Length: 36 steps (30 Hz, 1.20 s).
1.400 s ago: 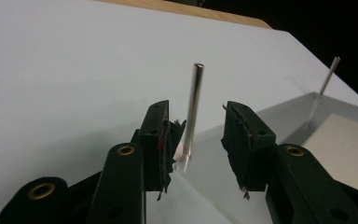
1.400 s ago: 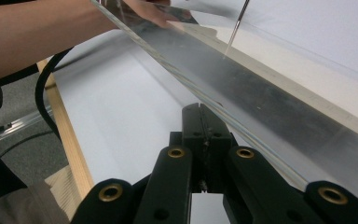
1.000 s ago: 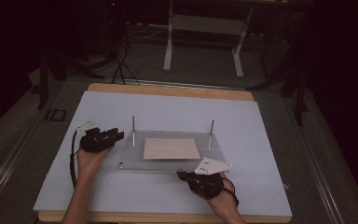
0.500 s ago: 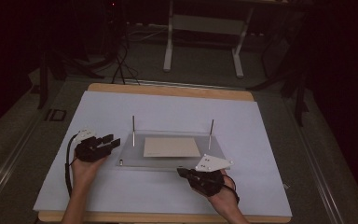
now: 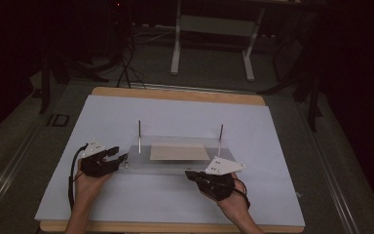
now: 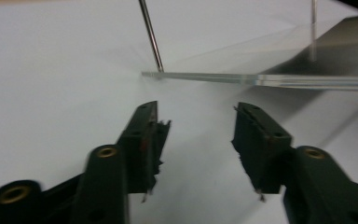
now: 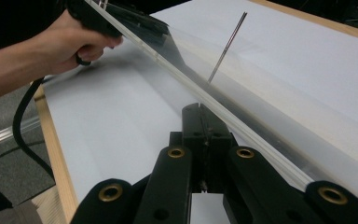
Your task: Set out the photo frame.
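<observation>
A clear acrylic plate [image 5: 175, 168] lies mid-table with a tan card [image 5: 179, 152] on it and two thin upright rods [image 5: 140, 131] [image 5: 221, 136] at its far corners. My left gripper [image 5: 119, 156] sits just off the plate's left end. In the left gripper view its jaws [image 6: 196, 116] stand open with nothing between them, having just been opening, and they face the plate's edge [image 6: 261, 79] and a rod [image 6: 151, 37]. My right gripper [image 5: 189, 173] rests at the plate's near edge [image 7: 242, 126], jaws shut [image 7: 200, 109] with nothing visible between them.
White paper covers the table [image 5: 272, 126], with a wooden border [image 5: 175, 94] showing at the far and near sides. A black cable [image 5: 72, 180] trails from the left gripper. Beyond the table are a desk frame's metal legs [image 5: 175, 48] and floor cables [image 5: 126, 68].
The left hand has drawn its gripper back toward the near edge of the table, slightly away from the plate's left end. The right gripper has stayed put.
</observation>
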Tool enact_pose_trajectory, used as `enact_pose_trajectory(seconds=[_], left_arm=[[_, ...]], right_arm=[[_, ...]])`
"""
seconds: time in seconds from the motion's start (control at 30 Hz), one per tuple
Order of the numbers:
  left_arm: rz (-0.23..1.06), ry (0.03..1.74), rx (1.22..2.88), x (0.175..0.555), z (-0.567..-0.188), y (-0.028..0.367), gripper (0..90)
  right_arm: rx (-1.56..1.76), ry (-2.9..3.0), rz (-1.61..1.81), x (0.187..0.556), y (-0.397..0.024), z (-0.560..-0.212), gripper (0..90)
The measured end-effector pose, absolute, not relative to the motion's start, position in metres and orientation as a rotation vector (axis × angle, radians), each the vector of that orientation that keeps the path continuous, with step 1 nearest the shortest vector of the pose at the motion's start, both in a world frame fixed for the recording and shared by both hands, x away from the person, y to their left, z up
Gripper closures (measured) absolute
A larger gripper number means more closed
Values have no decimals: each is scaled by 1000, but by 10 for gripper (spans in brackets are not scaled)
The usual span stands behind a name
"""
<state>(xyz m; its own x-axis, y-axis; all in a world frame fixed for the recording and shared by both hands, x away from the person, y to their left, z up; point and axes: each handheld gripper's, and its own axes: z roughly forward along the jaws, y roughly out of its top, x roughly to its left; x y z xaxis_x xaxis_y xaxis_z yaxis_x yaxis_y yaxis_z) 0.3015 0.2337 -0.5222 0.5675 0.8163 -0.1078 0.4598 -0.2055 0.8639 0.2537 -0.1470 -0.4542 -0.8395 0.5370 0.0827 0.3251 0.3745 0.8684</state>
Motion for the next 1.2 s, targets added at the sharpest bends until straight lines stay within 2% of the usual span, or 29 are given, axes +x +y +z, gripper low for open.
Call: enact_pose_trajectory(seconds=[0.23, 0.57, 0.73, 1.0, 1.13, 1.2], left_arm=[[496, 937, 1878, 301, -517, 217, 409], [533, 870, 1815, 297, -507, 215, 415], [568, 841, 1834, 297, -505, 211, 417], [596, 817, 1830, 298, -500, 206, 452], [569, 862, 1810, 301, -501, 213, 558], [567, 861, 1803, 301, -500, 215, 576]], right_arm=[[764, 2405, 1462, 257, -147, -450, 900], [762, 2393, 1473, 260, -147, -447, 900], [798, 2388, 1472, 264, -150, -450, 900], [814, 2362, 1481, 268, -152, -445, 900], [817, 2355, 1482, 269, -155, -443, 900], [811, 2344, 1474, 270, -157, -443, 900]])
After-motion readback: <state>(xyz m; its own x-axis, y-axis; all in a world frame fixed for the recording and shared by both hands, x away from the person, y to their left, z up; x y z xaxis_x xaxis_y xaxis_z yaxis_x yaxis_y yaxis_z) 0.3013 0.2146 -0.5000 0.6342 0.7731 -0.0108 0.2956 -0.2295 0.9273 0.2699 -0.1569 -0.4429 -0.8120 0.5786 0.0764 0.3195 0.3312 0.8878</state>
